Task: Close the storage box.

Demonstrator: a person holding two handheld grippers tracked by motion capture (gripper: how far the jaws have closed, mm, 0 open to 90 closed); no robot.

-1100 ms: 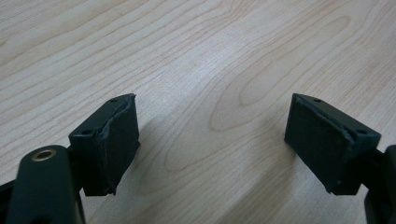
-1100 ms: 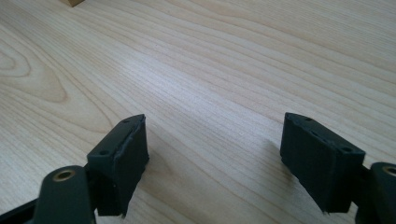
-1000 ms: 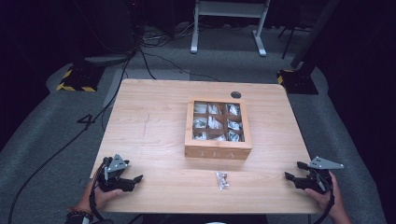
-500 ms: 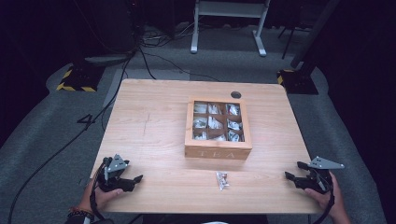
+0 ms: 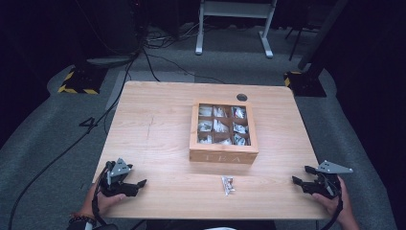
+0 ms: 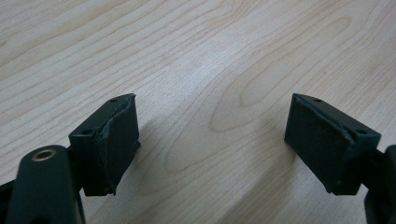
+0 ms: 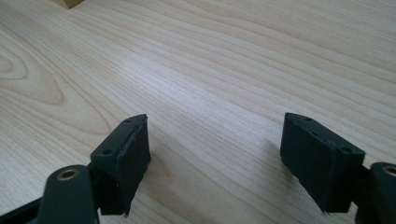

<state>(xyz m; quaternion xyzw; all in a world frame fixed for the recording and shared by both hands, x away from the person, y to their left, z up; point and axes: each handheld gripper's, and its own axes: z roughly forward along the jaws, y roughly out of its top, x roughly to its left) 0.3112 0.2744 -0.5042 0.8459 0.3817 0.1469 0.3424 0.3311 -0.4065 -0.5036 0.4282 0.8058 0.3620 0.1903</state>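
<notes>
A person's left gripper rests at the table's near-left corner and the right gripper at its near-right corner, both with jaws spread wide over bare wood, holding nothing. Between them, close to the near edge, lies a small silvery packet, just in front of a wooden tea box holding similar packets.

Black two-jaw grippers, one in each hand

The left gripper and right gripper are matte black, each topped by a grey three-cornered plate. Their jaws carry rough-edged black pads fixed by small screws, with a brass-coloured rivet at the hinge. A dark band circles the left wrist.
</notes>
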